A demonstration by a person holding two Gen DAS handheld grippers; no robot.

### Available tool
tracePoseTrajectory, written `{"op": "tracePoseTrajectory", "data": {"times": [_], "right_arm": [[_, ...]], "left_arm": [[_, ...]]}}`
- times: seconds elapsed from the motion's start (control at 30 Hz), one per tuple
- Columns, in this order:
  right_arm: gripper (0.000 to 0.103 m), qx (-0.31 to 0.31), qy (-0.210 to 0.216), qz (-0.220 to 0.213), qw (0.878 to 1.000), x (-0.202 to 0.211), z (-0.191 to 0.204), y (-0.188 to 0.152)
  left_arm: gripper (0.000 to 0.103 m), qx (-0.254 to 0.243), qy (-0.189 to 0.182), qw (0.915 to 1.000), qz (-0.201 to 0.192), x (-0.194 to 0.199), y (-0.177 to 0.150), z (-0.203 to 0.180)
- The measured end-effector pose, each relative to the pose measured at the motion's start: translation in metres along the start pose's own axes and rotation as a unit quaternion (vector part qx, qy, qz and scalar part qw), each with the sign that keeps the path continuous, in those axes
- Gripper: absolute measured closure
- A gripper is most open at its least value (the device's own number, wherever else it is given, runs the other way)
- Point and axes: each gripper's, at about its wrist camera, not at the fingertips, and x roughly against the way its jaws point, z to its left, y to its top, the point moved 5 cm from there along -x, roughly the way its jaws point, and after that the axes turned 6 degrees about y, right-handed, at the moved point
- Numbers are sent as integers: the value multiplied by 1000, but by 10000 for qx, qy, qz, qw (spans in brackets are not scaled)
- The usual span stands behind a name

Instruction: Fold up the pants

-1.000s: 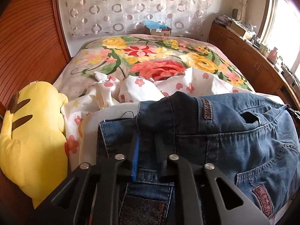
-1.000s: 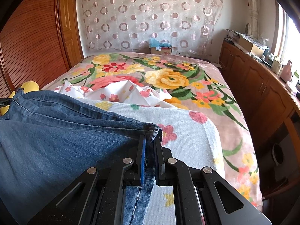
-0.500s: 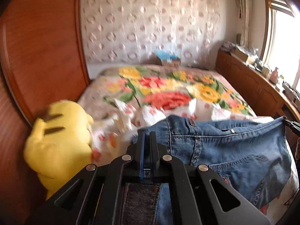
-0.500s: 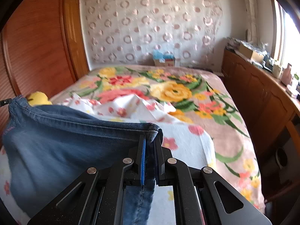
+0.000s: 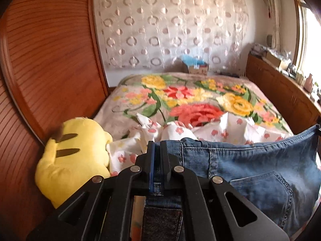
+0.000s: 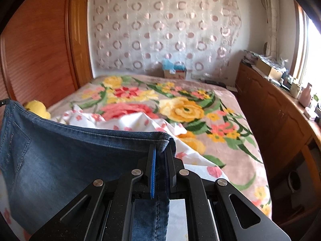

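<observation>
Left gripper point(image 5: 157, 156), lower centre of its view: jaws clenched on the waistband of the jeans point(image 5: 250, 172), denim pinched between the two fingers and running down under the frame. Right gripper point(image 6: 160, 156), lower centre of its view: jaws likewise clamped on a seamed edge of the same garment, a strip of cloth hanging through the gap.

Between the two grips the jeans hang as a sagging sheet, top edge dipping in the middle, above the bed point(image 6: 230, 108). A back pocket shows at lower right of the left view.

Handling, judged: denim is fairly heavy and limp, not slippery; it droops under its own weight and will not hold a shape unless laid flat. Thick seams and waistband are the sound places to hold, as single-layer cloth would bunch. Both grips sit on such edges.

Outward: a crumpled white flowered sheet point(image 5: 180, 130) lies just behind the jeans; a yellow plush toy point(image 5: 74, 152) at left centre against the wooden wall point(image 5: 40, 70).
</observation>
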Motion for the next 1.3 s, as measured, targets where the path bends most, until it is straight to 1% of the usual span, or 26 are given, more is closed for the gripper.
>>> {"op": "tracePoseTrajectory", "data": {"times": [0.07, 0.17, 0.33, 0.4, 0.43, 0.47, 0.5, 0.53, 0.57, 0.6, 0.63, 0.73, 0.77, 0.8, 0.83, 0.87, 0.97, 1.13, 1.3], "right_arm": [[96, 26, -14, 180, 9998, -14, -1, -6], [96, 67, -20, 297, 9995, -21, 3, -12], [96, -59, 70, 333, 9994, -28, 0, -8], [96, -156, 151, 316, 9993, -29, -4, -6], [96, -188, 171, 312, 9992, -27, -8, 2], [96, -209, 189, 301, 9992, -25, -9, 2], [96, -223, 203, 285, 9991, -21, -7, 2], [92, -222, 214, 270, 9992, -17, -7, 1], [90, -216, 217, 253, 9992, -15, -7, 1], [90, -210, 202, 233, 9993, -11, -7, 0], [88, -208, 217, 226, 9993, -9, -6, -1], [84, -186, 213, 187, 9994, 2, -4, -7], [84, -187, 208, 166, 9995, 6, -3, -9], [84, -198, 223, 138, 9995, 11, -4, -11], [83, -219, 251, 109, 9994, 16, -3, -13], [80, -238, 268, 82, 9993, 22, -3, -16], [73, -294, 291, 42, 9991, 36, -4, -25], [72, -338, 400, 206, 9984, 60, 3, -53], [72, -331, 477, 447, 9973, 76, 12, -82]], "left_arm": [[98, -53, 30, 10000, 43, -6, -3, -6], [97, -98, 30, 9999, 104, -9, -6, -11], [96, -242, 109, 9995, 156, -1, -8, -14], [92, -309, 160, 9993, 120, 5, -7, -15], [91, -344, 197, 9992, 94, 9, -7, -16], [91, -370, 211, 9991, 85, 12, -7, -16], [86, -401, 198, 9990, 71, 17, -7, -17], [82, -414, 185, 9990, 56, 20, -8, -18], [75, -429, 154, 9990, 40, 26, -9, -20], [65, -435, 134, 9990, 31, 28, -9, -20], [61, -445, 114, 9989, 11, 33, -9, -22], [57, -505, -7, 9987, -6, 46, -13, -29], [50, -509, -70, 9987, 2, 50, -14, -32], [37, -516, -169, 9985, 5, 54, -17, -36], [31, -532, -287, 9982, 0, 60, -20, -42], [23, -521, -329, 9981, -14, 63, -23, -45], [23, -496, -587, 9970, 39, 73, -36, -60], [23, -500, -1064, 9929, 181, 86, -66, -89], [23, -515, -1246, 9905, 283, 95, -94, -107]]}}
